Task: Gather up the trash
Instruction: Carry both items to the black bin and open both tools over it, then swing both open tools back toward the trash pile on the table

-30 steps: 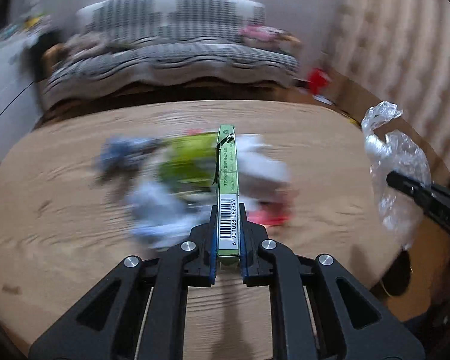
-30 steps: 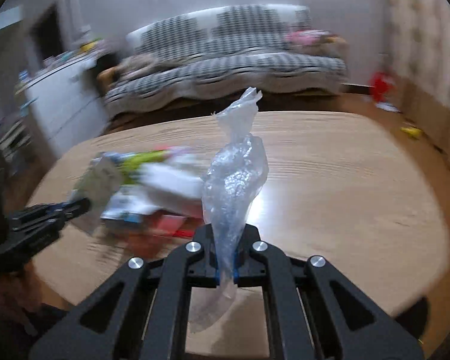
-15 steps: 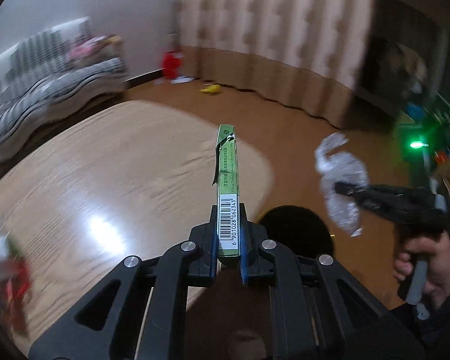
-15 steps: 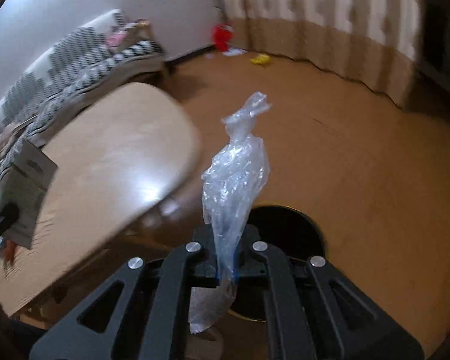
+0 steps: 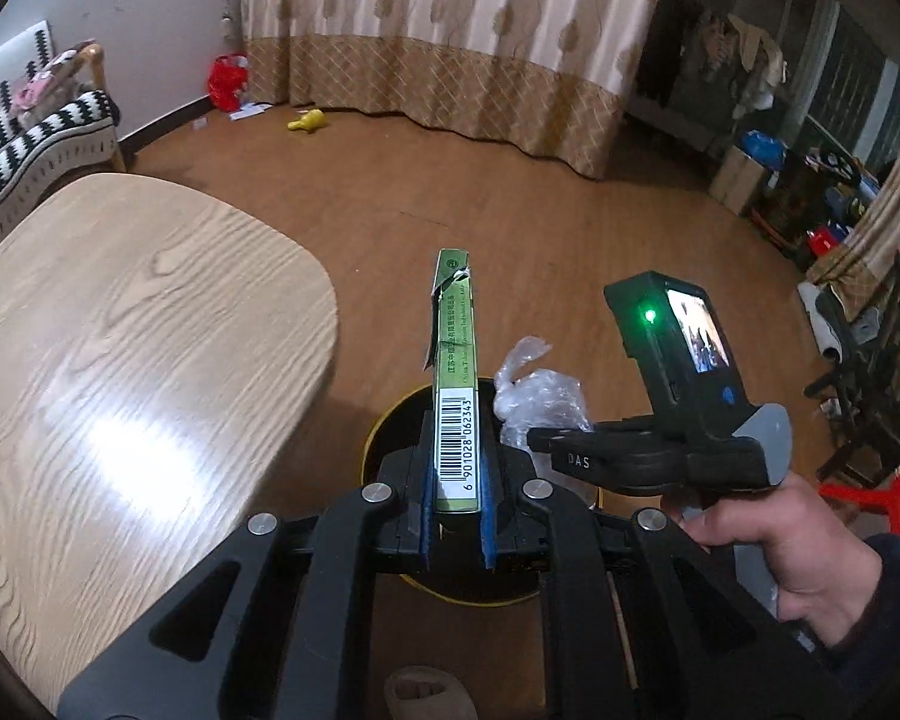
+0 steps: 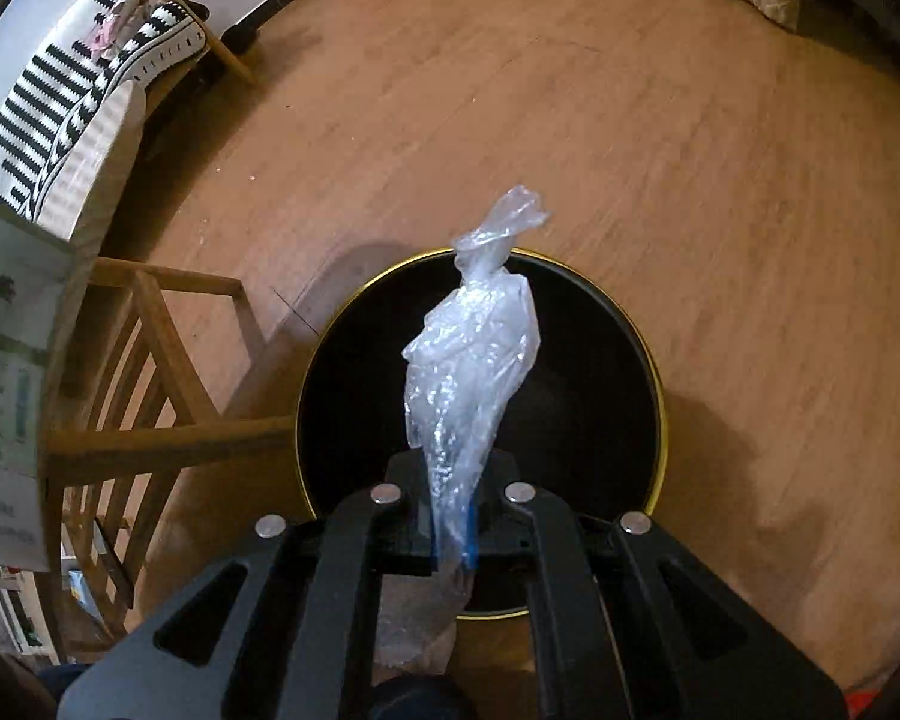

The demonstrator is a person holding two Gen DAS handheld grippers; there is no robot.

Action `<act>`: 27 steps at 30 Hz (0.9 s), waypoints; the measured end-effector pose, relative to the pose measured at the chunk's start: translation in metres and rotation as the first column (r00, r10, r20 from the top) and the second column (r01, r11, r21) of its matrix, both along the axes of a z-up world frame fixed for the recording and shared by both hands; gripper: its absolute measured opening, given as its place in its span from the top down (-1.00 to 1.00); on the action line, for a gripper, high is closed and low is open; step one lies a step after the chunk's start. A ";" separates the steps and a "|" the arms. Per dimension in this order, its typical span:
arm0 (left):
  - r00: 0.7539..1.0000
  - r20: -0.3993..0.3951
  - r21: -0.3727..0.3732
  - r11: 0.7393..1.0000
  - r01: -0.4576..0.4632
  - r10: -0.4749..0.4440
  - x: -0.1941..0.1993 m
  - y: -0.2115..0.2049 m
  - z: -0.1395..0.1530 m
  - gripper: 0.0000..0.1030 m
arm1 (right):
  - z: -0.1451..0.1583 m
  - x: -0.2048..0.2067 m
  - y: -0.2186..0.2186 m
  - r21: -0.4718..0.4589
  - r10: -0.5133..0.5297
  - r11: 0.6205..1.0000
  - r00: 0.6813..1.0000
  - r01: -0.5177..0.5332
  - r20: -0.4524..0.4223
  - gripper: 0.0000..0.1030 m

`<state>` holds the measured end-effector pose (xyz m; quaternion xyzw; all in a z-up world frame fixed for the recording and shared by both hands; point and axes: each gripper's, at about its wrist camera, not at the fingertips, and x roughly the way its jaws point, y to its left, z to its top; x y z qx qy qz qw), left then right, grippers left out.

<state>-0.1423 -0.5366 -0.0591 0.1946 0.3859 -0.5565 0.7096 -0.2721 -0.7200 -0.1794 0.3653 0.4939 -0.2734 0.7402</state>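
Bin (image 6: 570, 420) now sits right under both grippers, table (image 5: 120, 360) swung off left; left gripper (image 5: 457, 531) clamps green box (image 5: 453, 384), right gripper (image 6: 453, 531) pinches plastic bag (image 6: 471, 360) over opening, both ready to drop

Count of things in view

Two grippers (image 5: 457, 531) (image 6: 453, 531), one green box (image 5: 455, 396), one clear plastic bag (image 6: 471, 372), one black bin (image 6: 582, 396) at lower centre, one wooden table (image 5: 120, 360) at left, one hand (image 5: 792, 546) at lower right.
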 end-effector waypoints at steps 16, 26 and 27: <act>0.998 -0.036 0.031 0.998 0.046 -0.045 0.005 -0.037 -0.028 0.80 | -0.002 -0.019 -0.019 0.007 -0.077 0.997 0.996 0.077 0.036 -0.46; 0.990 -0.096 0.119 0.986 0.117 -0.106 -0.011 -0.051 -0.063 0.80 | 0.030 -0.051 -0.027 -0.050 -0.242 0.967 0.964 0.248 0.109 -0.46; 0.988 -0.105 0.125 0.985 0.123 -0.110 -0.011 -0.052 -0.066 0.80 | 0.032 -0.051 -0.027 -0.051 -0.251 0.965 0.962 0.257 0.109 -0.46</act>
